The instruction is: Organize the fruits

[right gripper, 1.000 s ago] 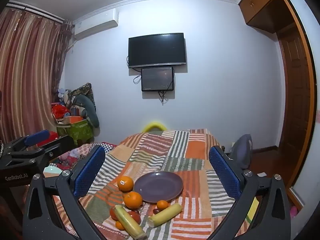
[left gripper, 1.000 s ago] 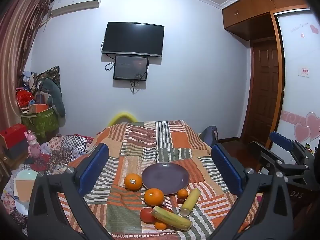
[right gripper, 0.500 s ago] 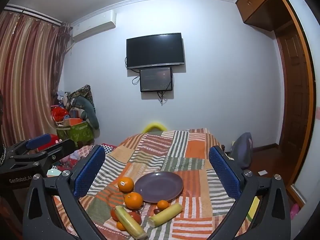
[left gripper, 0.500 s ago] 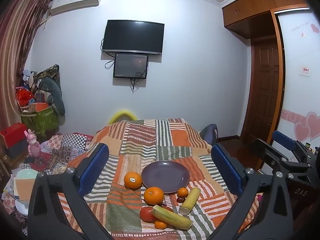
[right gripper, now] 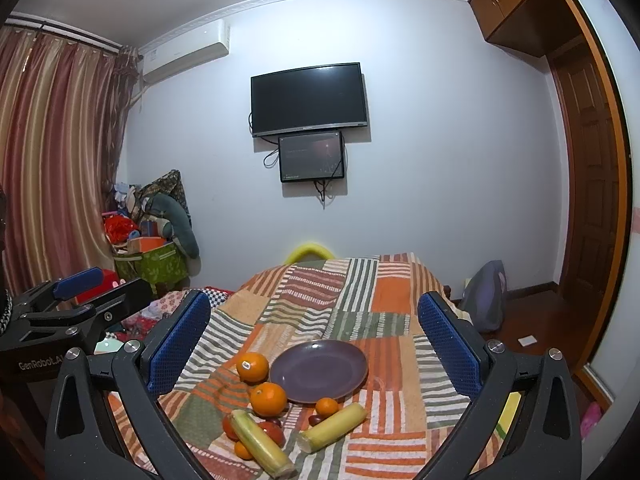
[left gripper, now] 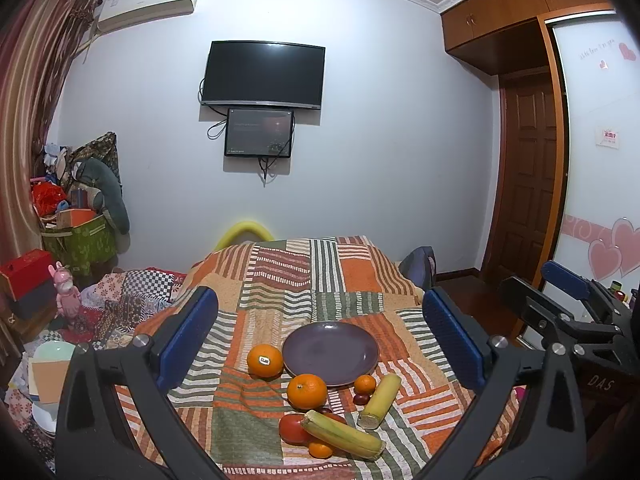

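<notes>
An empty purple plate [left gripper: 330, 351] [right gripper: 319, 370] lies on the patchwork-covered table. Before it sit two oranges [left gripper: 264, 360] [left gripper: 307, 391] [right gripper: 252, 367] [right gripper: 268, 399], a small tangerine [left gripper: 365, 384] [right gripper: 327, 407], a red tomato [left gripper: 293, 429], another small tangerine [left gripper: 320, 449] and two corn cobs [left gripper: 342, 435] [left gripper: 380, 400] [right gripper: 261, 443] [right gripper: 333, 427]. My left gripper [left gripper: 320, 334] is open and empty, held above and short of the fruit. My right gripper [right gripper: 314, 338] is open and empty too. Each gripper shows at the edge of the other's view.
The patchwork cloth [left gripper: 320, 280] covers the table to its far edge. A yellow chair back [left gripper: 244, 232] stands behind it. Clutter, a green bin [left gripper: 80, 240] and boxes fill the left floor. A wooden door [left gripper: 528, 184] is at the right.
Both views have shifted very slightly; the fruit and plate have not moved and both grippers stay open.
</notes>
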{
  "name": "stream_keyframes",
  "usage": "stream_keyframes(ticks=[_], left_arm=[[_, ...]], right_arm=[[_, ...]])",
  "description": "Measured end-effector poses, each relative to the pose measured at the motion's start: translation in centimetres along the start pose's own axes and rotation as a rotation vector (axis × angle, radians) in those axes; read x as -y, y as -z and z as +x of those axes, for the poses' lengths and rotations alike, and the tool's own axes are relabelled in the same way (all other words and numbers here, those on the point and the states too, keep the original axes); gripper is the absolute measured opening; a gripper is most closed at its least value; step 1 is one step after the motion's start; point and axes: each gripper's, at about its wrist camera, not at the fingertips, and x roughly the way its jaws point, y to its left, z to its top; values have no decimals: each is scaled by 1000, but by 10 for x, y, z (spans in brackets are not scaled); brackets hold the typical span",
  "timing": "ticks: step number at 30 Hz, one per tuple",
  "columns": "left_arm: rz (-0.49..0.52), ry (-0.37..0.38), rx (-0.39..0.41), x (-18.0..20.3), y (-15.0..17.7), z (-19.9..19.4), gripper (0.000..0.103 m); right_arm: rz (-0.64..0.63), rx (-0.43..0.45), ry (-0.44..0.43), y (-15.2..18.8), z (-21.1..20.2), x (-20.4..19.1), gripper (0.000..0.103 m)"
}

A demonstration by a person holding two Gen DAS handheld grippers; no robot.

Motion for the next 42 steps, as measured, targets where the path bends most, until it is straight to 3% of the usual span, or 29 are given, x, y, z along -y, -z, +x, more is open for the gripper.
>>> stream_keyframes(ticks=[42], left_arm=[[3, 4, -8, 3, 0, 3, 103]], right_arm=[[2, -4, -4, 2, 2, -2, 103]])
